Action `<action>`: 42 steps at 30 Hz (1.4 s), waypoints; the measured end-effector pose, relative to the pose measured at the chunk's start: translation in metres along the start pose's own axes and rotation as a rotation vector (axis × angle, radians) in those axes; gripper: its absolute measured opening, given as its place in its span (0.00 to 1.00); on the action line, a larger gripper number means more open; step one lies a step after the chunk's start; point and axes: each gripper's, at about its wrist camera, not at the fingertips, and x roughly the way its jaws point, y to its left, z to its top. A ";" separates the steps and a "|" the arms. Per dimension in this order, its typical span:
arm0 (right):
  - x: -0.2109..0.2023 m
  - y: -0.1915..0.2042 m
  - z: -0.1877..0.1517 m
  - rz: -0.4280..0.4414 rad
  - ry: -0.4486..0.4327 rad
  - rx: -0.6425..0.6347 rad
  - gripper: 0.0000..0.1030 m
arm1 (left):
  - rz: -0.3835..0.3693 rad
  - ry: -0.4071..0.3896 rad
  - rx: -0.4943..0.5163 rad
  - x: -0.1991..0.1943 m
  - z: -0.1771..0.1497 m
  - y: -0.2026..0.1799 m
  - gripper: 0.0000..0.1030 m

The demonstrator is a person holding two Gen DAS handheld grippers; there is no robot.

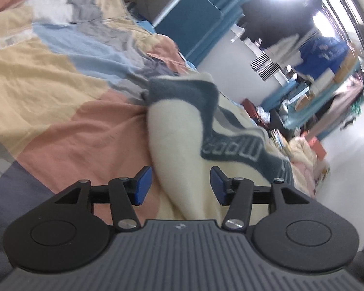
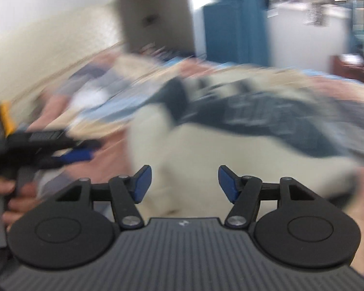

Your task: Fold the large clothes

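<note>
A cream fleece garment (image 1: 179, 131) with dark blue-grey bands and lettering lies bunched on a bed. In the left wrist view my left gripper (image 1: 180, 185) is open, its blue pads on either side of a cream fold, not closed on it. In the blurred right wrist view the same garment (image 2: 194, 150) lies ahead of my right gripper (image 2: 184, 183), which is open and empty just above the cream part. The left gripper (image 2: 67, 155) shows at the left of that view, held by a hand.
The bed is covered by a patchwork sheet (image 1: 50, 92) of pink, yellow, blue and grey. Blue panels (image 1: 189, 21) stand beyond the bed. A cluttered room with shelves and boxes (image 1: 315, 77) lies to the right. A pale wall (image 2: 48, 48) runs behind the bed.
</note>
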 end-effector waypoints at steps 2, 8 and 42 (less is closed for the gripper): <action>0.030 0.009 0.005 0.048 0.052 -0.049 0.60 | 0.015 -0.015 -0.032 0.001 0.004 0.009 0.57; 0.105 0.024 0.013 0.058 0.209 -0.165 0.60 | 0.064 -0.066 -0.101 0.000 0.014 0.034 0.57; 0.024 -0.112 0.055 0.376 -0.078 0.473 0.15 | -0.249 0.224 0.211 0.085 -0.104 -0.104 0.70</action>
